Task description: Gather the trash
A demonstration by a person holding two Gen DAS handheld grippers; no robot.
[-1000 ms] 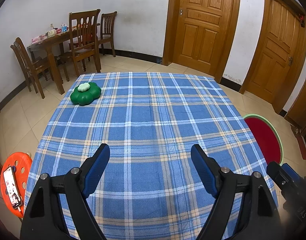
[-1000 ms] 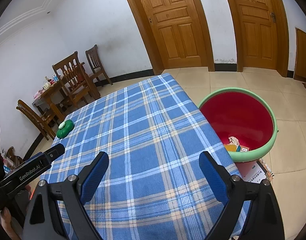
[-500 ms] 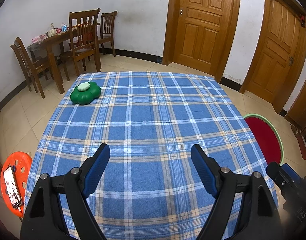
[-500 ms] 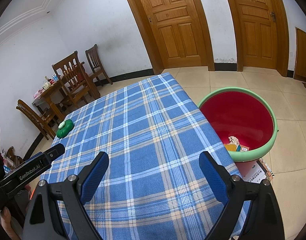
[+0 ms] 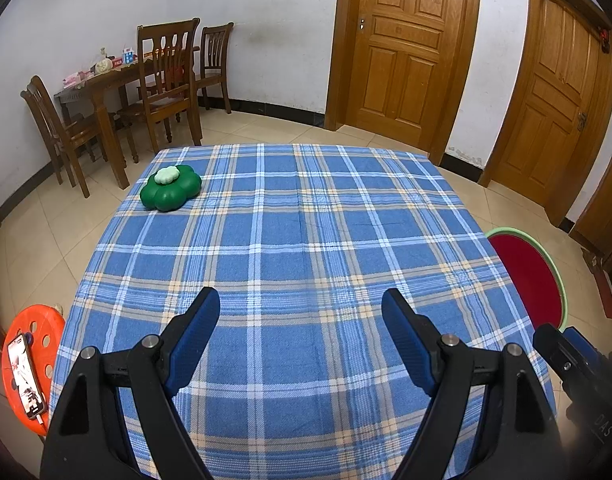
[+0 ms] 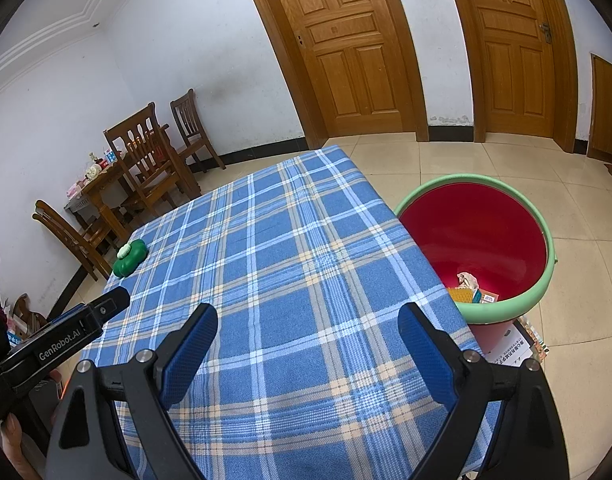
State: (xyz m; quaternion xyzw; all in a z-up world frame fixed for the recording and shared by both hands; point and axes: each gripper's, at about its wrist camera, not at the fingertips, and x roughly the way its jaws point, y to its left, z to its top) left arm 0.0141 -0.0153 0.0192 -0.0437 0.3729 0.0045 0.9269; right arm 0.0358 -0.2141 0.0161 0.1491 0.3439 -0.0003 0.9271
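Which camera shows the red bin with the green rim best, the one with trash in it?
The right wrist view. There the red bin shows almost whole beside the table, open side toward the camera, with scraps of trash at its bottom. The left wrist view catches only a sliver of it past the tablecloth's right edge, contents hidden.

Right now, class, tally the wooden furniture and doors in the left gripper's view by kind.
Tall panelled wooden doors: 2
Slat-backed wooden chairs: 3
Dark wooden dining table: 1
Total: 6
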